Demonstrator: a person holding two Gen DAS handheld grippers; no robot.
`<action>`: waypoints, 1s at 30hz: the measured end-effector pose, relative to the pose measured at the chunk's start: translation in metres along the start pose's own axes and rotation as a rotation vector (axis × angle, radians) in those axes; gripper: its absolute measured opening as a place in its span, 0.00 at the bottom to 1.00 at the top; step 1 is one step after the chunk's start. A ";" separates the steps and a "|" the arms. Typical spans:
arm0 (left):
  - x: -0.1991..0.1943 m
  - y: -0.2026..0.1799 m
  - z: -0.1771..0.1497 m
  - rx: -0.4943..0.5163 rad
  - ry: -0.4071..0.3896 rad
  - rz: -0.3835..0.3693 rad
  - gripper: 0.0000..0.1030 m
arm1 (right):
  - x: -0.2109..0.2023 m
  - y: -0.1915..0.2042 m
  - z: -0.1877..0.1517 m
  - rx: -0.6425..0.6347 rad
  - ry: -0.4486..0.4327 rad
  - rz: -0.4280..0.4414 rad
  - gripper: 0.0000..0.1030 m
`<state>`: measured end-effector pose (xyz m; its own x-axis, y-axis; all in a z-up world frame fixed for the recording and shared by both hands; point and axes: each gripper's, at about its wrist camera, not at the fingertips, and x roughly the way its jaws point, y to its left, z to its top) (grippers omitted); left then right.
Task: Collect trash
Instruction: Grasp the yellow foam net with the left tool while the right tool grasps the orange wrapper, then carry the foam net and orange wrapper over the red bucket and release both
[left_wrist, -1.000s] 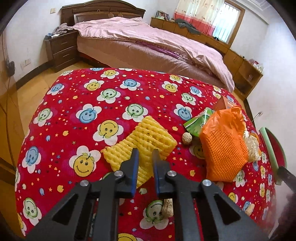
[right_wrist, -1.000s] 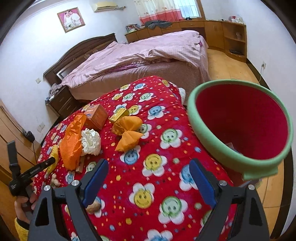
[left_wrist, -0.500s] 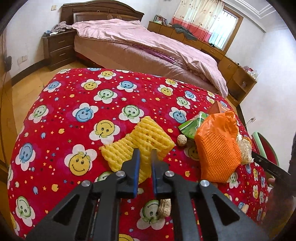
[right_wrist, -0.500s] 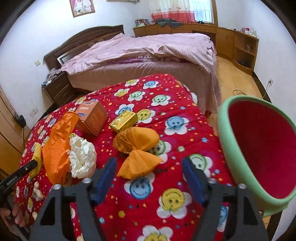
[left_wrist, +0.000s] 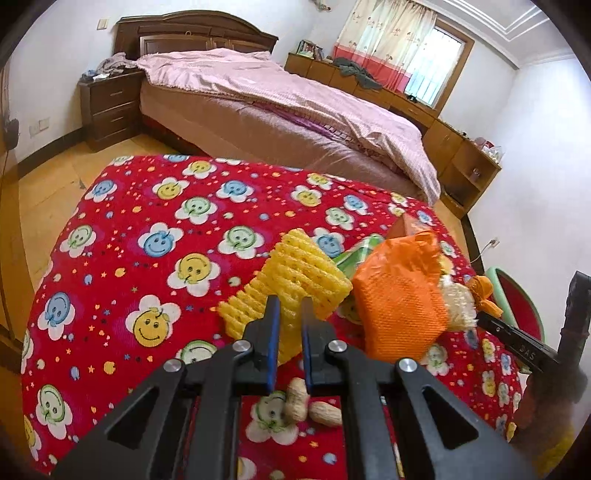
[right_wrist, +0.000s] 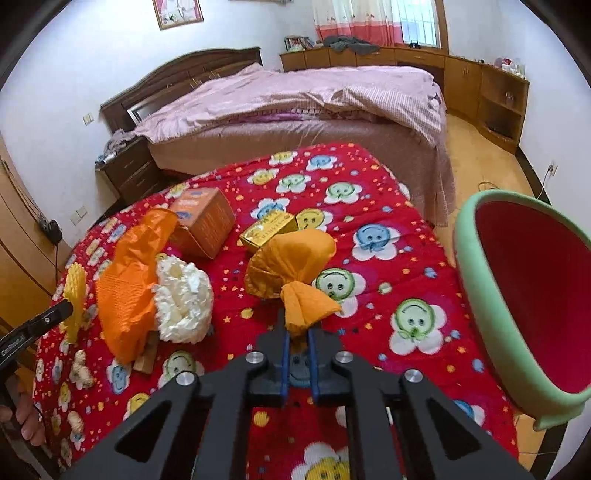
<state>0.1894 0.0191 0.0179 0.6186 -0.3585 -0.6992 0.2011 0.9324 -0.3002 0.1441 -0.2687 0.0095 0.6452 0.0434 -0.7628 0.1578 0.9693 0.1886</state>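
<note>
My left gripper (left_wrist: 290, 306) is shut on the near edge of a yellow foam net (left_wrist: 295, 273), which is tilted up off the red smiley tablecloth (left_wrist: 129, 229). In the right wrist view my right gripper (right_wrist: 297, 332) has its jaws closing, and the pads press on the twisted tail of an orange paper wad (right_wrist: 291, 258). To its right stands a green bin with a red inside (right_wrist: 466, 251), beside the table edge. An orange mesh bag (right_wrist: 125, 280) and a white crumpled tissue (right_wrist: 183, 299) lie between the two grippers.
An orange carton (right_wrist: 203, 221) and a small yellow box (right_wrist: 269, 229) sit behind the wad. A green packet (left_wrist: 354, 251) lies under the mesh bag. Peanuts (left_wrist: 306, 402) are scattered near the front. A bed (left_wrist: 277, 110) stands beyond the table.
My right gripper has swung left from the bin to the orange wad and closed on its tail. My left gripper has stayed shut on the yellow net, which now tilts up higher.
</note>
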 end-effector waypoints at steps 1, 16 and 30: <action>-0.004 -0.004 0.000 0.004 -0.004 -0.007 0.09 | -0.006 -0.001 -0.001 0.004 -0.010 0.008 0.09; -0.044 -0.082 -0.004 0.110 -0.037 -0.107 0.09 | -0.097 -0.031 -0.023 0.102 -0.151 0.040 0.09; -0.035 -0.177 -0.015 0.214 0.006 -0.220 0.09 | -0.144 -0.096 -0.042 0.234 -0.235 0.003 0.09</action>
<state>0.1212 -0.1344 0.0858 0.5378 -0.5527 -0.6366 0.4856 0.8203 -0.3020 0.0052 -0.3575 0.0753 0.7964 -0.0369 -0.6036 0.3054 0.8861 0.3488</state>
